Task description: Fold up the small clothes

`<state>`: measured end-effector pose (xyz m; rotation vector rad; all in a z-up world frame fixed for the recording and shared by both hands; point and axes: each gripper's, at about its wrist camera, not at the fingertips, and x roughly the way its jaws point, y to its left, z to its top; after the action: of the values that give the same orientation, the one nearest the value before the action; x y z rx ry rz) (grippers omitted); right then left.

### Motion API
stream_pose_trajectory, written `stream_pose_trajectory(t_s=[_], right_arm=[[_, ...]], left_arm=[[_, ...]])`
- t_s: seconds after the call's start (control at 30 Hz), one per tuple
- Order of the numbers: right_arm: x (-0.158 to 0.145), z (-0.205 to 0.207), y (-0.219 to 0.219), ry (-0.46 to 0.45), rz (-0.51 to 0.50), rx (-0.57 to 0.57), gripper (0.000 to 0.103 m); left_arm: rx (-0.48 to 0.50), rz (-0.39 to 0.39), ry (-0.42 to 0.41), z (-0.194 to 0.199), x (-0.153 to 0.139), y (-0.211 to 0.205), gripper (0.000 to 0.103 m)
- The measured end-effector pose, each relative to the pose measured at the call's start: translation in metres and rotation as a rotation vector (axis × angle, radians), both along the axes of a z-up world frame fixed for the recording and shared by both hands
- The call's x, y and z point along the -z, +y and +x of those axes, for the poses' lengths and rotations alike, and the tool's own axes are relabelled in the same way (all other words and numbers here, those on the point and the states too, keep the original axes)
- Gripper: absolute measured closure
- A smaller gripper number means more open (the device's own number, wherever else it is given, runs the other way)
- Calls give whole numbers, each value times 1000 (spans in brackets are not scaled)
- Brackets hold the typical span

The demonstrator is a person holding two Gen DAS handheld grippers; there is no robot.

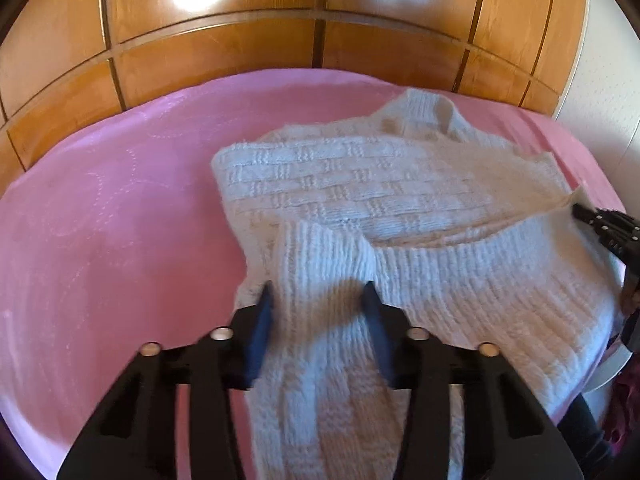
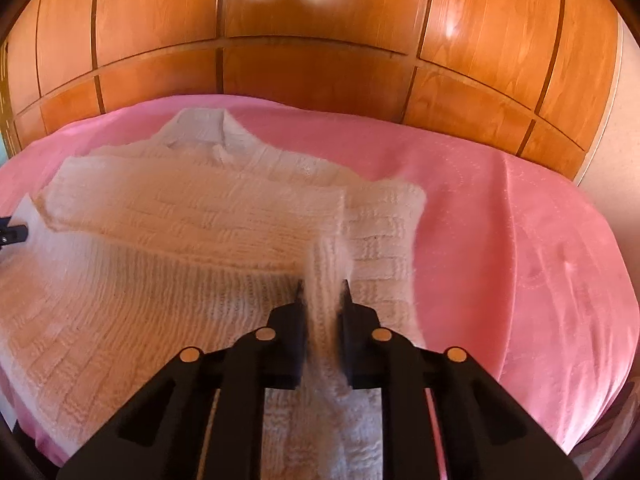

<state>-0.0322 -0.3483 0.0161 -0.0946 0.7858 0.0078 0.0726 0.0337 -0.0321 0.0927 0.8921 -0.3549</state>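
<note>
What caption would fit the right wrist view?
Right gripper pinching a ribbed fold of the white knitted sweater on a pink bedspread.

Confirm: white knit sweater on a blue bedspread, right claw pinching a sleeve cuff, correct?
Not quite: the bedspread is pink, not blue, as the right wrist view shows. The rest holds: the white knit sweater lies on it, and the right claw is pinching a ribbed sleeve cuff.
</note>
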Motion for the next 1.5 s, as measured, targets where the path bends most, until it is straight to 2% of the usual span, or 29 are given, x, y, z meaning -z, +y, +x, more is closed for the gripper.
stream_pose_trajectory(t_s=[0.07,0.13,0.37,0.53,0.73,0.87,1.0,1.1,1.17,1.23,1.27,1.33,1.4,1.43,1.47,1.5], right_arm=[[1,1,0,6,0,-5,94],[-2,-1,-1,6,9,-8,96],[-44,-16,-16,-61,89,-18,97],[-71,-11,-17,-110,86,-35,97],[-94,40,-20,-158,70,-22,97],[-102,83,-18,-183,63,5,97],[-85,130,-13,-158,32,44,97],[-51,162,-6,-104,-23,84,97],[-17,177,-8,-34,-53,127,97],[13,185,-18,63,-27,169,97],[16,186,-22,78,-5,178,97],[13,185,-26,73,6,195,91],[14,187,-28,92,2,203,87],[13,190,-30,96,4,208,78],[9,190,-32,89,-2,216,71],[5,186,-32,71,-8,221,54]], left_arm=[[-12,-17,8,2,3,3,92],[-27,-43,-10,-2,0,8,96],[-34,-121,-124,-33,-40,23,97],[-53,-193,-147,-30,-65,36,97],[-108,-195,-163,12,-82,37,97],[-155,-187,-129,57,-80,34,97],[-218,-147,-83,111,-60,24,97],[-258,-119,-34,142,-39,17,97],[-287,-99,-7,160,-21,13,97],[-307,-76,47,173,1,7,97],[-312,-59,66,177,12,4,97],[-325,-5,45,180,23,-2,95],[-325,30,41,180,21,-7,92],[-322,54,39,179,18,-9,88],[-329,74,38,176,13,-7,75],[-344,73,34,170,7,-2,61]])
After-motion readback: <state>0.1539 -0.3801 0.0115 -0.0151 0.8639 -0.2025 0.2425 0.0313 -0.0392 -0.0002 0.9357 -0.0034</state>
